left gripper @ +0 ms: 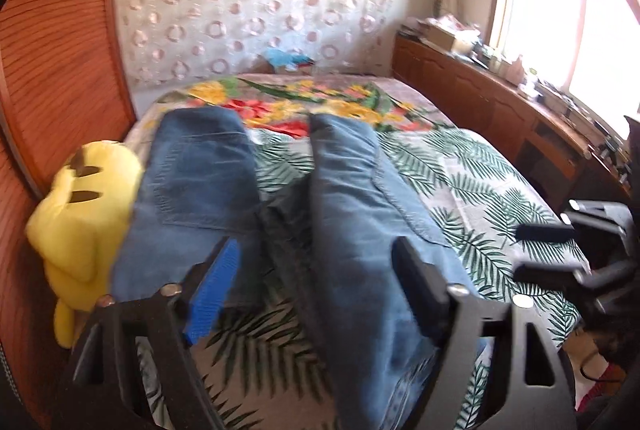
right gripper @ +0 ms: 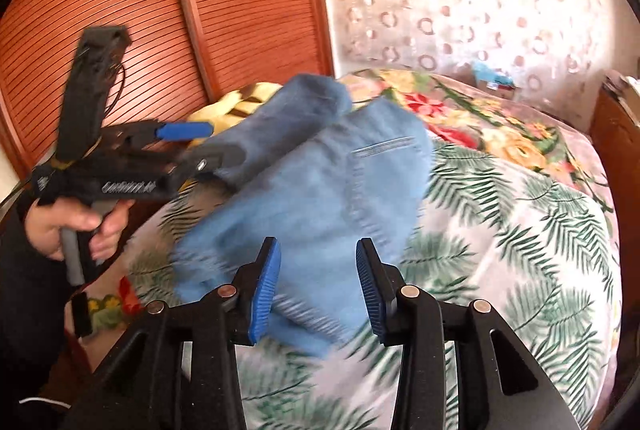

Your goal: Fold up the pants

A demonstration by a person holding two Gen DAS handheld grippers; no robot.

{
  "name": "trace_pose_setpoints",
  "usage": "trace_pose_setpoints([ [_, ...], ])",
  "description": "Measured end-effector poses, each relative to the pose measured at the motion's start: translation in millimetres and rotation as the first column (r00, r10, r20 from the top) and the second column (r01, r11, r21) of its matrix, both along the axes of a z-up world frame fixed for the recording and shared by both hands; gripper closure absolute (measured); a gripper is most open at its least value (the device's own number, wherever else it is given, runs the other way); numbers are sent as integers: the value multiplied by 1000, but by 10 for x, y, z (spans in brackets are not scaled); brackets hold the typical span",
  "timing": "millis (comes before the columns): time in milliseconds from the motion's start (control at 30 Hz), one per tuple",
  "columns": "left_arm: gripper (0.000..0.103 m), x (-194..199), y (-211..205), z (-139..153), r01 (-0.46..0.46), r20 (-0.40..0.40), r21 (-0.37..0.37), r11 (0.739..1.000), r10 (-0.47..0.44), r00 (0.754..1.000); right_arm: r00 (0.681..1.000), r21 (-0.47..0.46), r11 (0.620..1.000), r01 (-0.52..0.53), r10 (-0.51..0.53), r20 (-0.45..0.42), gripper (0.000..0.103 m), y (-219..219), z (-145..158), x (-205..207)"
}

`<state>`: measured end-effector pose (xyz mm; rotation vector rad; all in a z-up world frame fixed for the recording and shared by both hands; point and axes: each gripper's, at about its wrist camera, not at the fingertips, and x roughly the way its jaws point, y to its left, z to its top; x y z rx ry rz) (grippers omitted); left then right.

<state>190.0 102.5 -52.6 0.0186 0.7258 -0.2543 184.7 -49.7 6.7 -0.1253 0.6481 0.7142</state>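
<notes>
Denim pants [right gripper: 304, 189] lie just beyond both grippers' spread, empty jaws.

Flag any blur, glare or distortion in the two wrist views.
Left wrist view: the window is blown out white, the jeans and yellow plush toy are smeared by motion, and the louvered doors bow from the fisheye. Right wrist view: light is softer and warmer, the jeans and left gripper are motion-blurred, and the corners vignette black.
</notes>
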Motion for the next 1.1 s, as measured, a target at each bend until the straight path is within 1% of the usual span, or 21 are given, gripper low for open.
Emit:
trace_pose_setpoints([
  [33, 39, 60, -39, -27, 15, -12, 3, 1000, -15, 1000, 1000, -13, 1000, 22, -22, 10, 62, 3, -35, 103],
  [67, 45, 124, -86, -64, 32, -27, 6, 999, -32, 999, 999, -17, 999, 34, -34, 14, 62, 4, -55, 171],
  [100, 46, 216, -124, -120, 47, -50, 9, 999, -47, 998, 999, -19, 999, 41, -41, 11, 62, 0, -79, 254],
  [167, 47, 337, -154, -203, 47, -84, 13, 999, -46, 995, 998, -19, 998, 65, -66, -3, 62, -8, -139, 417],
  [233, 54, 422, -152, -287, 60, -114, -7, 998, -60, 992, 998, -15, 998, 68, -69, -14, 62, 44, -207, 529],
  [300, 69, 444, -137, -339, 74, -136, -40, 996, -79, 988, 997, -12, 997, 73, -73, -23, 62, 98, -237, 659],
  [333, 74, 440, -126, -368, 80, -145, -49, 996, -87, 986, 997, -10, 997, 74, -74, -30, 62, 136, -256, 718],
  [367, 83, 421, -127, -376, 84, -145, -51, 995, -91, 985, 997, -4, 997, 72, -72, -38, 62, 158, -266, 771],
  [400, 90, 386, -123, -369, 87, -141, -50, 995, -93, 986, 997, 0, 998, 69, -69, -43, 62, 173, -266, 832],
  [533, 97, 81, -5, -242, 40, -89, -57, 998, -45, 995, 997, 11, 998, 54, -53, -50, 62, 277, -296, 998],
  [567, 98, 12, 40, -233, 22, -89, -53, 998, -27, 996, 997, 17, 999, 49, -48, -53, 61, 309, -326, 1063],
  [633, 98, -46, 105, -300, -15, -107, -7, 1000, 15, 994, 998, 21, 999, 30, -28, -63, 57, 366, -389, 1165],
  [667, 98, -26, 138, -352, -20, -119, 1, 1000, 20, 993, 998, 20, 1000, 22, -20, -67, 55, 402, -444, 1231],
  [733, 98, -2, 195, -447, -33, -146, 6, 999, 34, 989, 997, -3, 1000, 12, -12, -73, 53, 515, -558, 1353],
  [767, 98, 20, 213, -456, -44, -149, 9, 999, 45, 988, 997, -25, 999, 22, -24, -67, 53, 559, -604, 1388],
  [867, 97, 44, 277, -373, -72, -133, -22, 997, 69, 989, 996, -37, 999, 34, -37, -77, 48, 589, -686, 1474],
  [933, 86, 107, 269, -313, -78, -117, -8, 997, 77, 990, 996, -27, 999, 31, -33, -86, 47, 572, -693, 1513],
  [1000, 67, 171, 226, -259, -54, -102, -20, 998, 52, 993, 996, -21, 999, 25, -27, -89, 45, 568, -681, 1528],
  [1067, 58, 242, 192, -229, -33, -101, -40, 999, 29, 995, 996, -19, 999, 28, -29, -88, 45, 555, -661, 1556],
  [1100, 57, 299, 155, -217, -16, -103, -52, 999, 10, 995, 996, -18, 999, 31, -32, -87, 44, 563, -652, 1556],
])
